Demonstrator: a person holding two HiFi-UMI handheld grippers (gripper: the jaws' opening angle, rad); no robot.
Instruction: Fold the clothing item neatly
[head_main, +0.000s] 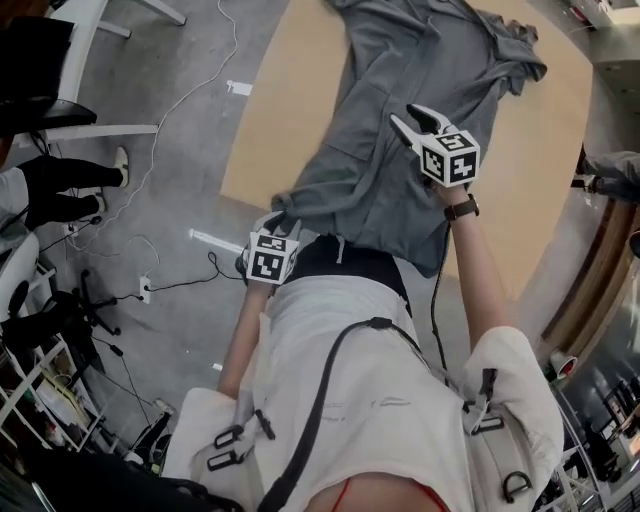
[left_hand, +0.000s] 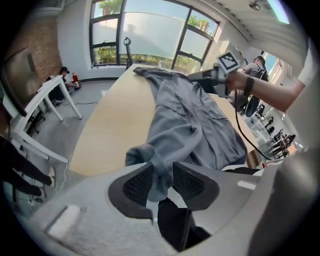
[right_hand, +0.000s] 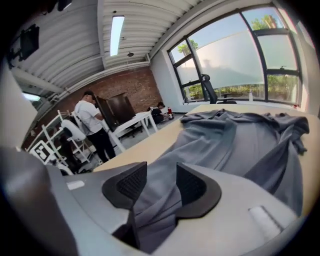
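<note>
A grey garment (head_main: 400, 150) lies spread along the tan table (head_main: 265, 130), its near hem at the table's front edge. My left gripper (head_main: 272, 224) is at the garment's near left corner; in the left gripper view a bunch of that grey cloth (left_hand: 161, 165) hangs in the gap of the left gripper (left_hand: 161, 176), whose jaws stand apart. My right gripper (head_main: 412, 118) hovers over the garment's middle right. The right gripper view shows a fold of the cloth (right_hand: 160, 195) lying loosely between the parted jaws of the right gripper (right_hand: 161, 176).
The table's left edge (head_main: 240, 150) drops to a grey floor with cables (head_main: 150, 290) and a white desk frame (head_main: 90, 60). A person (right_hand: 92, 125) stands by white desks beyond the table. My own body crowds the near edge.
</note>
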